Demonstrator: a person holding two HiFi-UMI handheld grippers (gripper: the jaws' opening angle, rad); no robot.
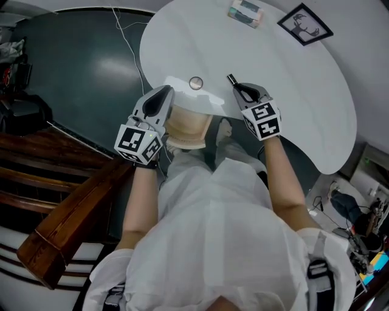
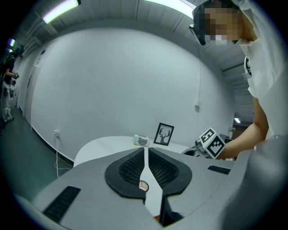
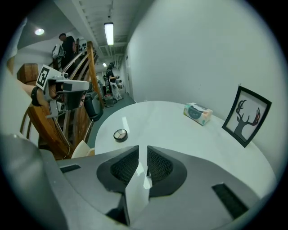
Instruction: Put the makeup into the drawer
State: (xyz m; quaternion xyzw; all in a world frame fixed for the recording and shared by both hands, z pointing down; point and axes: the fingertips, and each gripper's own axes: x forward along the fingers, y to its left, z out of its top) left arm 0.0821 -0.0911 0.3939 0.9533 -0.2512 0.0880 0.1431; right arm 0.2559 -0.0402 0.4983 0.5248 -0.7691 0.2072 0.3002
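A round makeup compact (image 1: 195, 83) (image 3: 120, 134) lies on the white table (image 1: 285, 103) near its front edge. Below that edge a pale wooden drawer (image 1: 188, 130) stands pulled out; I cannot see into it. My left gripper (image 1: 165, 91) (image 2: 146, 150) hovers over the drawer's left side, just left of the compact, with a narrow slit between its jaws and nothing in it. My right gripper (image 1: 234, 82) (image 3: 143, 150) hangs over the table just right of the compact, tilted down. Its jaws stand slightly apart with nothing between the pads.
A tissue box (image 1: 246, 12) (image 3: 197, 113) and a framed deer picture (image 1: 304, 24) (image 3: 246, 116) stand at the table's far side. Dark wooden stairs (image 1: 67, 200) run along the left. A cable (image 1: 124, 33) trails over the green floor.
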